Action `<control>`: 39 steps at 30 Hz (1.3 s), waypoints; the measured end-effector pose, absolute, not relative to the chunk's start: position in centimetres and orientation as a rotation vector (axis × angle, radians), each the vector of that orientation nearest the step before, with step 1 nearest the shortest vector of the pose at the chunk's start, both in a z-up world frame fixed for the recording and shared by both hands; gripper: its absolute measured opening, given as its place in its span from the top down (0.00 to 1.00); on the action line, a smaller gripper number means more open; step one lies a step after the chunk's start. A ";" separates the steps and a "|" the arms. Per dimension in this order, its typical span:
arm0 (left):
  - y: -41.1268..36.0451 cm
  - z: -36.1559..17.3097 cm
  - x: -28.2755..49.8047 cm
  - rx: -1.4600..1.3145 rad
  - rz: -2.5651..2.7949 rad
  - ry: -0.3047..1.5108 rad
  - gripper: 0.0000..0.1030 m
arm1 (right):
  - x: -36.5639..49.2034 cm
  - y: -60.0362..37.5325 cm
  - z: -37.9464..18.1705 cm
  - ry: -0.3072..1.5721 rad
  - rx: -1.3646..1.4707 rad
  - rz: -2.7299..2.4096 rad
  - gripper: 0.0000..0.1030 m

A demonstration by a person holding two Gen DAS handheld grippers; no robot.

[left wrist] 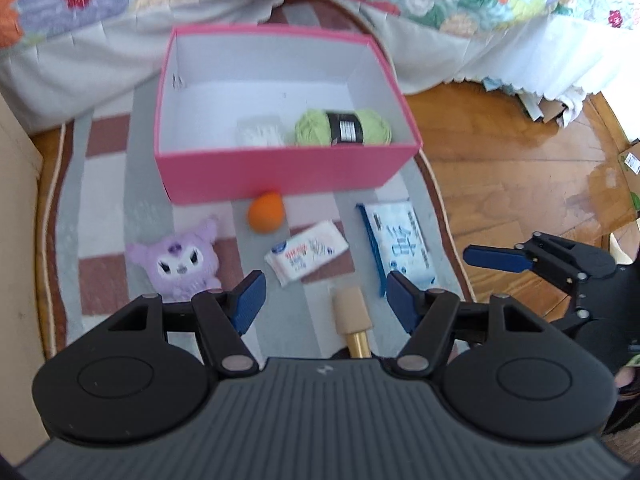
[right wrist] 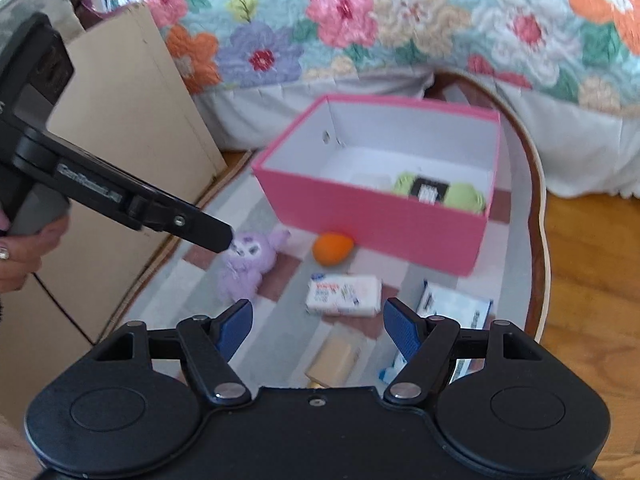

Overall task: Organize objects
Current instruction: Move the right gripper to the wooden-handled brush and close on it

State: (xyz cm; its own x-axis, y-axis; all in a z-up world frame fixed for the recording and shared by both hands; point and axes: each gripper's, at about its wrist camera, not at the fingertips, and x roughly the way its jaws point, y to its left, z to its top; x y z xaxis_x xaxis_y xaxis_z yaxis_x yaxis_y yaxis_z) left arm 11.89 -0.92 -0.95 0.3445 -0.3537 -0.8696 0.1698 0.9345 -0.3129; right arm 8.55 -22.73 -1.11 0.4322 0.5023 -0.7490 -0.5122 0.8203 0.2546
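Observation:
An open pink box stands on a checked rug and holds a green yarn ball and a white bundle. In front of it lie a purple plush, an orange egg-shaped sponge, a tissue pack, a blue-and-white wipes pack and a beige-capped gold bottle. My left gripper hangs open above the bottle and tissue pack, holding nothing. My right gripper is open over the tissue pack, with nothing between its fingers.
A flowered quilt drapes down behind the box. A tan cardboard panel stands at the left. Wooden floor lies right of the rug. A person's hand holds the left gripper's handle near the plush.

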 end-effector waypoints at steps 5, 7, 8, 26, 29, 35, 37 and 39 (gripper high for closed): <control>-1.5 -3.3 11.9 -0.216 -0.344 1.173 0.36 | 8.2 -22.5 -4.1 0.944 -0.002 0.626 0.26; -1.9 -4.3 12.0 -0.230 -0.349 1.173 0.36 | 8.2 -22.1 -5.0 0.948 -0.007 0.628 0.26; -2.1 -4.8 12.1 -0.236 -0.352 1.175 0.36 | 8.2 -21.9 -5.3 0.946 -0.013 0.627 0.26; -5.5 -14.6 12.5 -0.334 -0.359 1.264 0.38 | 9.2 -19.8 -12.9 1.135 0.030 0.575 0.26; -6.0 -15.6 12.4 -0.333 -0.357 1.267 0.41 | 10.1 -19.9 -13.9 1.166 0.016 0.537 0.32; -6.2 -16.2 11.7 -0.380 -0.396 1.238 0.71 | 9.2 -19.7 -13.3 1.118 -0.021 0.558 0.56; -6.3 -16.1 11.4 -0.374 -0.393 1.233 0.72 | 8.5 -19.1 -13.1 1.082 -0.088 0.557 0.56; -6.1 -16.2 11.5 -0.392 -0.386 1.236 0.71 | 8.1 -18.5 -13.2 1.058 -0.146 0.553 0.56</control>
